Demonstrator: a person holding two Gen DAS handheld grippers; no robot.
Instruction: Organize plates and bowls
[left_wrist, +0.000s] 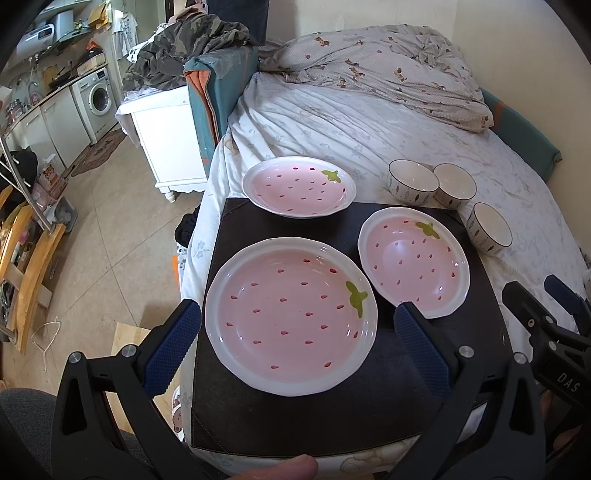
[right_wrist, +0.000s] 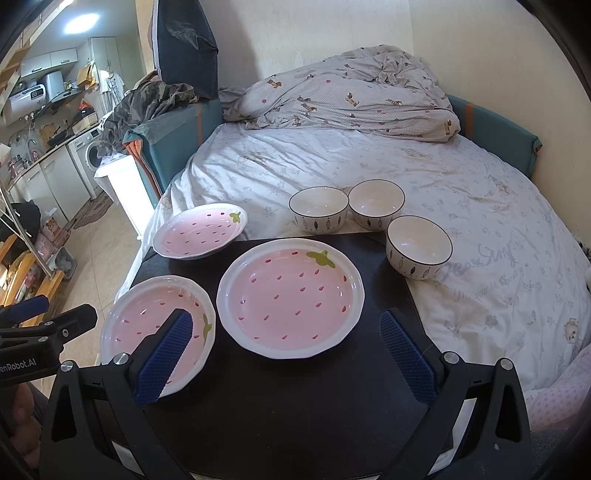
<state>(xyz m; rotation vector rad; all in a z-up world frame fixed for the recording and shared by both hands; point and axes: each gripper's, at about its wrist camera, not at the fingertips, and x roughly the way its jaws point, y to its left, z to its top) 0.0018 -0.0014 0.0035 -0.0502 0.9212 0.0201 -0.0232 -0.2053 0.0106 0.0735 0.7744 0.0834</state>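
Left wrist view: left gripper (left_wrist: 295, 328) spread wide and empty, blue cross-hatched rubber pads (left_wrist: 173, 345) flanking the nearest strawberry plate (left_wrist: 291, 317). Glossy pink ceramic, red seed marks, green leaf, scalloped white rim, flat on the black mat (left_wrist: 332, 417). Second strawberry plate (left_wrist: 413, 262) on the mat's right side; third strawberry plate (left_wrist: 299, 190) overhanging the mat's far edge. Three white fish-pattern bowls (left_wrist: 413, 181), dark-rimmed, on the crumpled floral bedsheet (left_wrist: 351, 129) just beyond the mat's far right corner. Only here: white bedside cabinet (left_wrist: 166, 136) left of the mat, a fingertip (left_wrist: 291, 469) at its near edge. Right wrist view: right gripper (right_wrist: 284, 350) equally wide, gripping nothing, over the mat's near half; left pad overlapping the nearest plate. Fish motifs on the bowls far plainer here; also a pink dotted cushion (right_wrist: 561, 398) right of the mat.
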